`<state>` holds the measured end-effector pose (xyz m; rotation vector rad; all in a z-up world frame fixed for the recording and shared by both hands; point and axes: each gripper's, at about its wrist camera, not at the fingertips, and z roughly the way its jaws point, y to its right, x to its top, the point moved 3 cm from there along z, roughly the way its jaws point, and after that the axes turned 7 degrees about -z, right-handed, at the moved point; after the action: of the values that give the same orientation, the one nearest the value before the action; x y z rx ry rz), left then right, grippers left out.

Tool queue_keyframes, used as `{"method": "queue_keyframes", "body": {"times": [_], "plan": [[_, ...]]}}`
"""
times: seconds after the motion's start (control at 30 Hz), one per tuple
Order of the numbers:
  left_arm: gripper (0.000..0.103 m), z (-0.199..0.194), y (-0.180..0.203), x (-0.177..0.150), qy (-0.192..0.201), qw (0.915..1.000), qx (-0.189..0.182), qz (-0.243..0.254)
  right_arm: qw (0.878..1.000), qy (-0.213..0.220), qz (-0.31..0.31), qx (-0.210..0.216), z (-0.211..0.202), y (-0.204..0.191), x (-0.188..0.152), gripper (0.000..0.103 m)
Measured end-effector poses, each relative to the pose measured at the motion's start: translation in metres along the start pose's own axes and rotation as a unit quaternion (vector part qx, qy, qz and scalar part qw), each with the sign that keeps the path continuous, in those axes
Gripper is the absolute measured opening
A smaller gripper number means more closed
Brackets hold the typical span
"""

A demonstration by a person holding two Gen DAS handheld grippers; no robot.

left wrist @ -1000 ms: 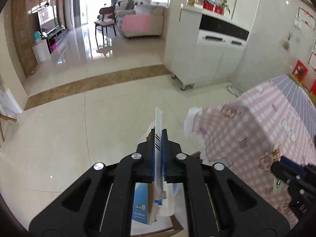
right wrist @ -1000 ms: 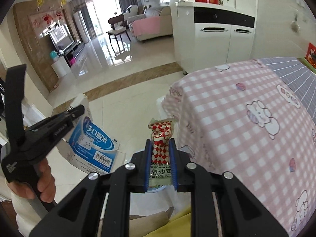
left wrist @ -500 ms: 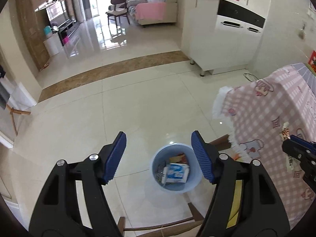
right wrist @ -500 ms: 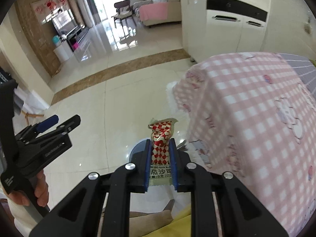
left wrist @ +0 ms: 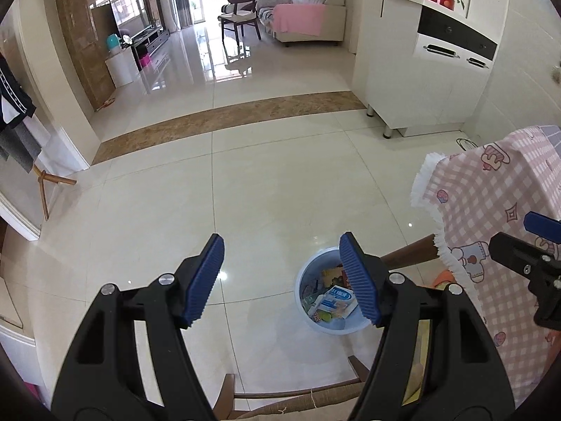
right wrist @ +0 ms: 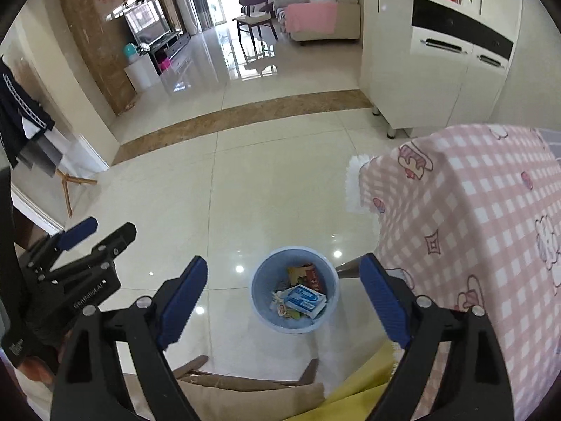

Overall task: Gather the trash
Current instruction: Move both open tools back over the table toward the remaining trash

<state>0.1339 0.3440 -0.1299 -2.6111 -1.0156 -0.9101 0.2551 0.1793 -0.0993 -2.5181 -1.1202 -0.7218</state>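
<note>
A light blue bin (right wrist: 261,280) stands on the tiled floor beside the table; it also shows in the left wrist view (left wrist: 302,277). Inside lie a blue-and-white box (right wrist: 304,301), a red-and-white wrapper (right wrist: 312,275) and other scraps. My right gripper (right wrist: 285,303) is open and empty, high above the bin. My left gripper (left wrist: 282,277) is open and empty, above the floor just left of the bin. The left gripper also shows at the left of the right wrist view (right wrist: 80,256).
A table with a pink checked cloth (right wrist: 484,231) stands to the right of the bin. A wooden chair (right wrist: 245,386) with a yellow cushion sits below the grippers. A white cabinet (left wrist: 438,77) stands at the far right.
Both grippers opened. The left dropped the blue-and-white box into the bin, then the right dropped the red-and-white wrapper. Both now hold nothing.
</note>
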Motion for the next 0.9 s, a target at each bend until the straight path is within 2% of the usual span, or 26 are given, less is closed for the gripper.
{"method": "queue_keyframes", "body": {"times": [0.23,0.47,0.6,0.73,0.87,0.9], "plan": [[0.068,-0.014,0.027,0.004,0.008,0.9995,-0.026,0.013,1.000,0.001,0.021,-0.003,-0.011,0.023,-0.009,0.087],[0.070,-0.035,0.070,0.006,0.032,0.9962,-0.061,0.053,0.998,0.024,0.054,-0.019,-0.045,0.057,-0.023,0.087],[0.073,-0.047,0.097,0.001,0.043,0.9921,-0.085,0.082,0.994,0.046,0.093,-0.038,-0.076,0.089,-0.044,0.087],[0.076,-0.061,0.135,-0.005,0.049,0.9846,-0.118,0.120,0.987,0.059,0.125,-0.078,-0.105,0.123,-0.072,0.087],[0.078,-0.074,0.176,-0.015,0.049,0.9738,-0.159,0.155,0.977,0.061,0.170,-0.116,-0.133,0.163,-0.108,0.087],[0.080,-0.079,0.193,-0.018,0.046,0.9689,-0.176,0.168,0.973,0.060,0.182,-0.129,-0.141,0.174,-0.121,0.087]]}}
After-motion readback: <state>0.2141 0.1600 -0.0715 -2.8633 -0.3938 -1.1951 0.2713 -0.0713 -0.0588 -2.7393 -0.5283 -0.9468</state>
